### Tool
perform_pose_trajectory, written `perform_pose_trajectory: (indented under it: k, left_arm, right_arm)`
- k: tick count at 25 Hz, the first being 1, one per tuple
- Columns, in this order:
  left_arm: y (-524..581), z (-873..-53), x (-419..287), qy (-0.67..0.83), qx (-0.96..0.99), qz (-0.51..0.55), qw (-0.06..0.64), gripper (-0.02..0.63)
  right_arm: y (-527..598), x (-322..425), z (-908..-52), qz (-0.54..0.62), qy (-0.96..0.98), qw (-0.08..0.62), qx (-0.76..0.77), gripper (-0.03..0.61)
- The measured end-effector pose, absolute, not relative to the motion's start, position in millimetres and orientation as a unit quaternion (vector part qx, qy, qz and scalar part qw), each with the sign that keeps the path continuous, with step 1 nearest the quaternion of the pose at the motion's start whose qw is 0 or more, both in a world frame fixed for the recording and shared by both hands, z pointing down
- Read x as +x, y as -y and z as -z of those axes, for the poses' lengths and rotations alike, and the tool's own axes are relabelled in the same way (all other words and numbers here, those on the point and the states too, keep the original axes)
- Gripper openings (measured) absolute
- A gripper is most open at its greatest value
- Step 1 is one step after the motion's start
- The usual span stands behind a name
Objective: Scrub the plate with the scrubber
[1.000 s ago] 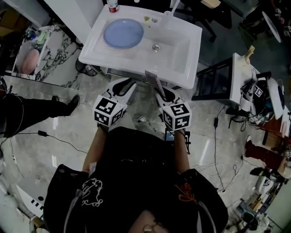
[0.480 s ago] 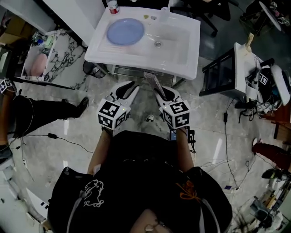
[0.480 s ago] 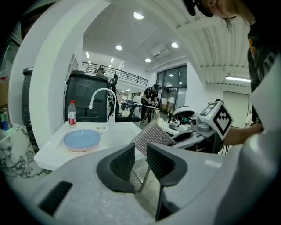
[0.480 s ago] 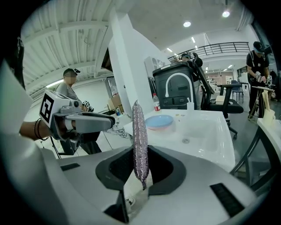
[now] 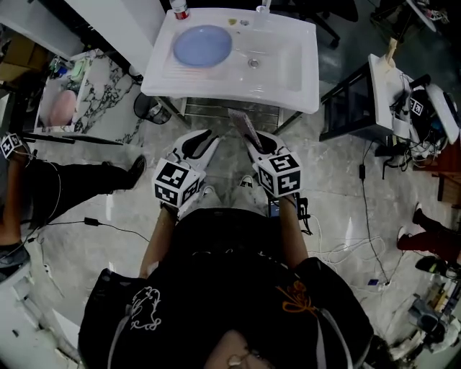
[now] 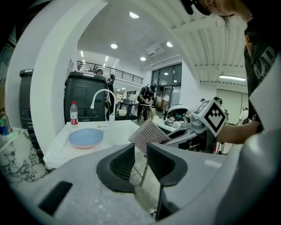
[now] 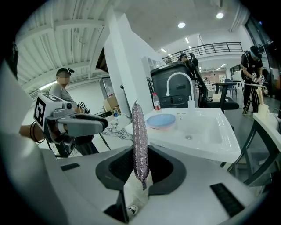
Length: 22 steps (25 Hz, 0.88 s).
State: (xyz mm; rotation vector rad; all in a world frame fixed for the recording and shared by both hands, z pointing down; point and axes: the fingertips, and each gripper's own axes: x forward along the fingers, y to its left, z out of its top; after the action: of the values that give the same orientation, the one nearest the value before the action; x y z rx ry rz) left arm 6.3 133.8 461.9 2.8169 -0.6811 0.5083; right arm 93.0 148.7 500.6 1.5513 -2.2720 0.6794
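A light blue plate lies on the left drainboard of a white sink, well ahead of both grippers. My right gripper is shut on a flat silvery scrubber, which stands up edge-on from its jaws. The plate shows beyond it, out of reach. My left gripper hangs beside the right one over the floor, its jaws drawn to a thin slit with nothing in it. From the left gripper view, the plate is far left and the scrubber is just right of centre.
A red-capped bottle stands at the sink's back left corner and a white faucet curves over the basin. A marble-topped stand is left of the sink, and a dark cart right. A person's legs and cables lie on the floor at left.
In the head view the sink has slid farther up and away, and more floor shows in front of it. Both grippers keep their pose, the scrubber still in the right one.
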Motion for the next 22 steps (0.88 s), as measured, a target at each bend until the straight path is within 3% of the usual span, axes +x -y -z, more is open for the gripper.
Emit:
perform_pose_trajectory:
  k: [11, 22]
  left_arm:
    - [-144, -460, -52, 0.205, 0.960, -0.164, 0.098, 0.095]
    - [-143, -452, -76, 0.202, 0.964, -0.146, 0.093, 0.095]
  right_arm:
    - [-168, 27, -498, -0.237, 0.779, 0.171, 0.555, 0.078]
    - [-180, 7, -496, -0.226, 0.769, 0.183, 0.570, 0.078]
